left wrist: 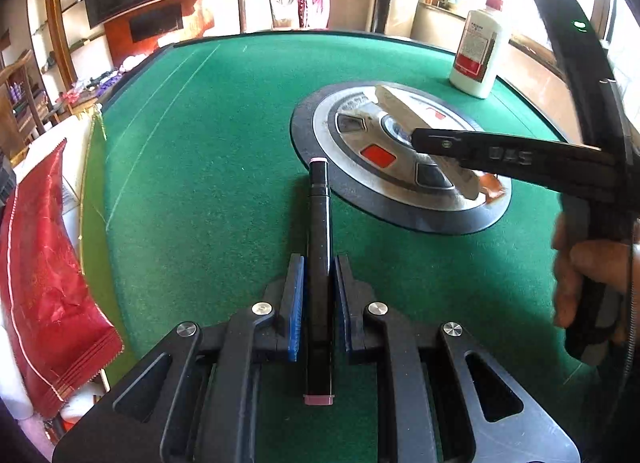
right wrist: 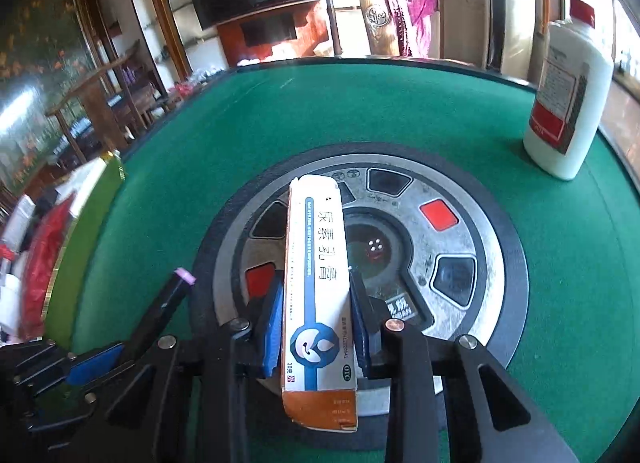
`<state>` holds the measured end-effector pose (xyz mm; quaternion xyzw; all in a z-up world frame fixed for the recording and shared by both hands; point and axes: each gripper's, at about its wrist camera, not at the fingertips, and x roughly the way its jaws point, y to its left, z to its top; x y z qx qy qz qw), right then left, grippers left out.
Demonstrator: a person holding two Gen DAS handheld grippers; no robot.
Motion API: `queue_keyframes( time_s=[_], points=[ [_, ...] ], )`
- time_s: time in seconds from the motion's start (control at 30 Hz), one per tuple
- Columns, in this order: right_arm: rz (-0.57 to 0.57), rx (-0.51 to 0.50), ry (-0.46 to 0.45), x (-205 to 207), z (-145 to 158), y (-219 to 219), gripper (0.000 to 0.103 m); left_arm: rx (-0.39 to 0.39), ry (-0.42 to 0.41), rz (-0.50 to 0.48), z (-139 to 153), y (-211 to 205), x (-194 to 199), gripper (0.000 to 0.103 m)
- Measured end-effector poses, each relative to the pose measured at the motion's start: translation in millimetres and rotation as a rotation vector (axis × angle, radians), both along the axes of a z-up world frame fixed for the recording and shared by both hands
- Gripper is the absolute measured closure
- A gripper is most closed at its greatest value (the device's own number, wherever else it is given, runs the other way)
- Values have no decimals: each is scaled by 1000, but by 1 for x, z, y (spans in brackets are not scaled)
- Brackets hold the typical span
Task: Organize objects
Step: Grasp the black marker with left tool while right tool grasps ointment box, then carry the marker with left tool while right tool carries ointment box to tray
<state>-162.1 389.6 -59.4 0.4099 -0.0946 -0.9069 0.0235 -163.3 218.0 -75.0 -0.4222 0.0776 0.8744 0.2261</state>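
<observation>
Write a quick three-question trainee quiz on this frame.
1. True or false: the white bottle lies on its side.
2. What does the left hand-held gripper clamp: A) black marker B) dice C) red packet
3. Fill in: the right hand-held gripper holds the ointment box over the table's round ______ panel.

Key: 1 false; 2 A; 3 centre.

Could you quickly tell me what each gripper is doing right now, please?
Left gripper: shut on the black marker.
Right gripper: shut on the ointment box, over the round table hub.
</observation>
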Motion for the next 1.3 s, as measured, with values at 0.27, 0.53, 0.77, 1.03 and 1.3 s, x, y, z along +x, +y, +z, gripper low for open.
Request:
queue_keyframes(
  time_s=[0.27, 0.53, 0.77, 1.03, 1.3],
  points=[
    [29, -36, 90, 29, 30, -18, 74, 50, 8, 16, 4, -6, 1, 89],
    [25, -45, 148, 57, 47, -23, 74, 36, 89, 27, 16, -8, 11, 89],
    [39, -69, 172, 77, 52, -30, 74, -9, 172, 45, 25, -11, 29, 89],
    [71, -67, 196, 102, 54, -48, 74, -7, 227, 76, 35, -29, 54, 89],
    [85, -79, 201, 114, 51, -64, 74, 25, 268, 93, 54, -50, 74, 89]
  ],
)
